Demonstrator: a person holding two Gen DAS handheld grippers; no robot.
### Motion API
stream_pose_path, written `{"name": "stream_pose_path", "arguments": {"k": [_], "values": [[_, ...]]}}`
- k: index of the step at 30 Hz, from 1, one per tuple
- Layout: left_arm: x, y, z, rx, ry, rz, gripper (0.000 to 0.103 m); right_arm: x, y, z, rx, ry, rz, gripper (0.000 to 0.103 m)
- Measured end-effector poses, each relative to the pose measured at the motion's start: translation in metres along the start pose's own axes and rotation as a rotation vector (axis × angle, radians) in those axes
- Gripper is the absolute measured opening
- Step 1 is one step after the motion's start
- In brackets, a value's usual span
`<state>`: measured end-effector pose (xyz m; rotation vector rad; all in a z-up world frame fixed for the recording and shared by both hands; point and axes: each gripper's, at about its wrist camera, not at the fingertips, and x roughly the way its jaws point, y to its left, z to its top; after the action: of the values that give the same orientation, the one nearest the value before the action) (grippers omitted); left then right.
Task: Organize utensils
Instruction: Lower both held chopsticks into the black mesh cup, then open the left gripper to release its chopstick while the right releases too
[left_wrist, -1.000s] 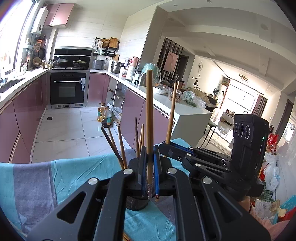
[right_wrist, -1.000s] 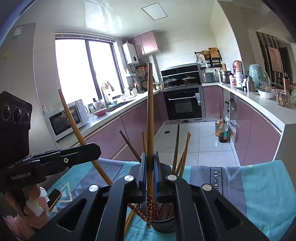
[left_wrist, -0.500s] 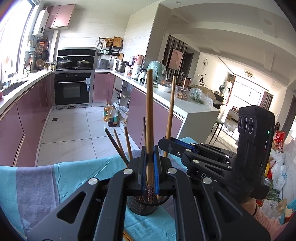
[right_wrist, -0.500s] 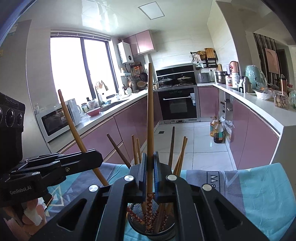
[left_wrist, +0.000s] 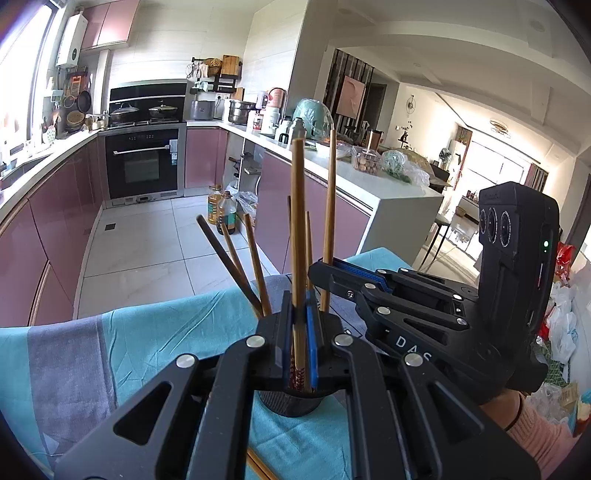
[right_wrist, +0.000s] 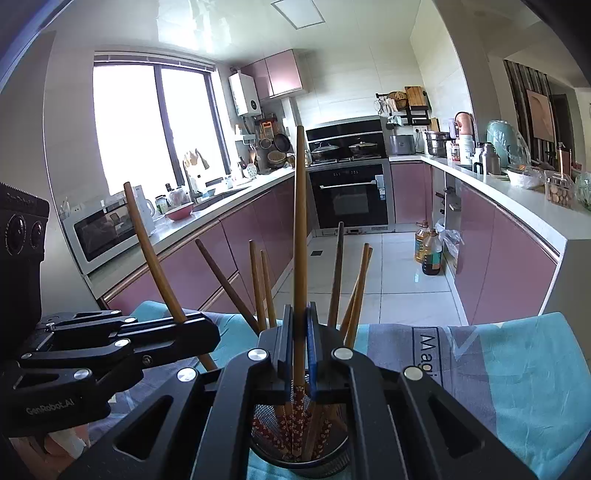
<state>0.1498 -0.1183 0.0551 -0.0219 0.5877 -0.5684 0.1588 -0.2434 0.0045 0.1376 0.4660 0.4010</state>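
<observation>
While both grippers, left (left_wrist: 299, 347) and right (right_wrist: 300, 354), pinch a brown wooden chopstick (left_wrist: 297, 236) each, the black mesh cup (right_wrist: 299, 454) sits at 6 o'clock.

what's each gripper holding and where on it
Left gripper and right gripper each clamp one chopstick near its patterned lower end.

Holder (left_wrist: 288, 404) rim & chopstick tips hidden behind jaws; cloth lettering (right_wrist: 428, 352) cut off by gripper body.
</observation>
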Motion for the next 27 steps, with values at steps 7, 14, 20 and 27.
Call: {"name": "stream_pose_path", "arguments": {"k": [7, 14, 20, 27], "values": [[0.005, 0.000, -0.002, -0.002, 0.026, -0.006, 0.007, 0.006, -0.003, -0.008, 0.008, 0.021, -0.009, 0.006], [0.014, 0.005, -0.004, 0.001, 0.056, -0.012, 0.007, 0.011, -0.010, -0.018, 0.010, 0.048, -0.011, 0.006], [0.027, 0.004, -0.004, 0.003, 0.082, -0.011, 0.007, 0.017, -0.009, -0.022, 0.005, 0.080, -0.013, 0.006], [0.045, 0.009, -0.004, -0.007, 0.107, 0.002, 0.008, 0.028, -0.012, -0.029, 0.010, 0.121, -0.016, 0.006]]}}
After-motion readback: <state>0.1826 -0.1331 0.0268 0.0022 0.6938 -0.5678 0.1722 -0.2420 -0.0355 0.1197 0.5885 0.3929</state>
